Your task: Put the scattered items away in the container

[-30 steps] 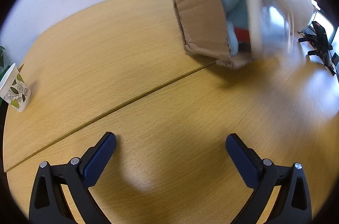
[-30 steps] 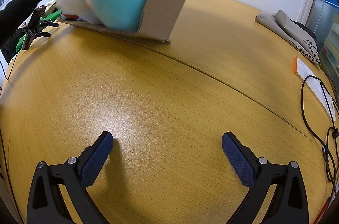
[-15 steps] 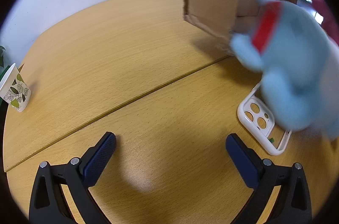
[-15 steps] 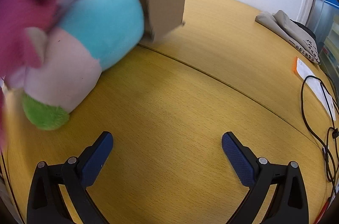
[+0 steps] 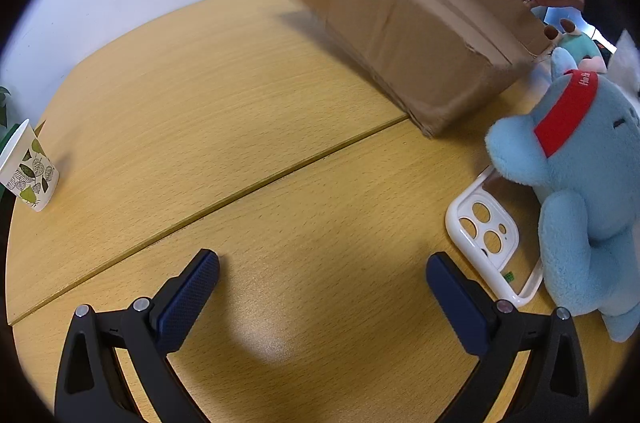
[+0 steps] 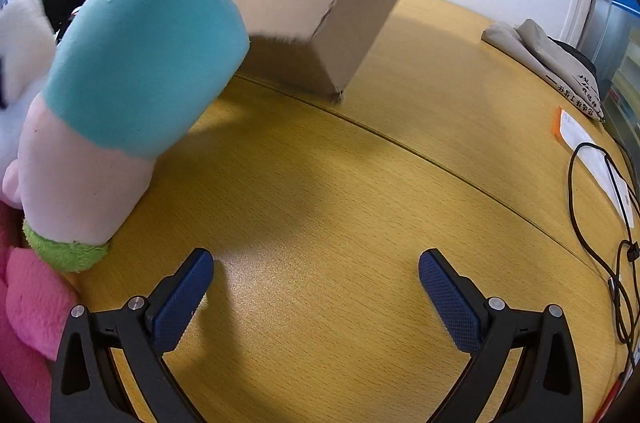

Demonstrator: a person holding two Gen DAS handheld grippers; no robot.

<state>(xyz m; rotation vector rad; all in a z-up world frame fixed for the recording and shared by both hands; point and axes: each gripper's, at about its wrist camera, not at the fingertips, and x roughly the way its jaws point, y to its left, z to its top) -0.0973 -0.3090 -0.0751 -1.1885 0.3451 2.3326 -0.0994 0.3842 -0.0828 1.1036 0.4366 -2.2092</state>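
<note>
Wooden surface (image 5: 240, 127) now carries what the box (image 5: 400, 35) just tipped out: blue plush (image 5: 580, 191) and case (image 5: 488, 235) at three o'clock. Both my grippers (image 5: 322, 289) (image 6: 316, 287) gape wide, empty; tidying starts.

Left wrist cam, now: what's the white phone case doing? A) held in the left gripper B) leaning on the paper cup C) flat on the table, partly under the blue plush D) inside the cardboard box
C: the white phone case lies flat on the table, its far end tucked under the blue plush; the left gripper is open and holds nothing.
</note>
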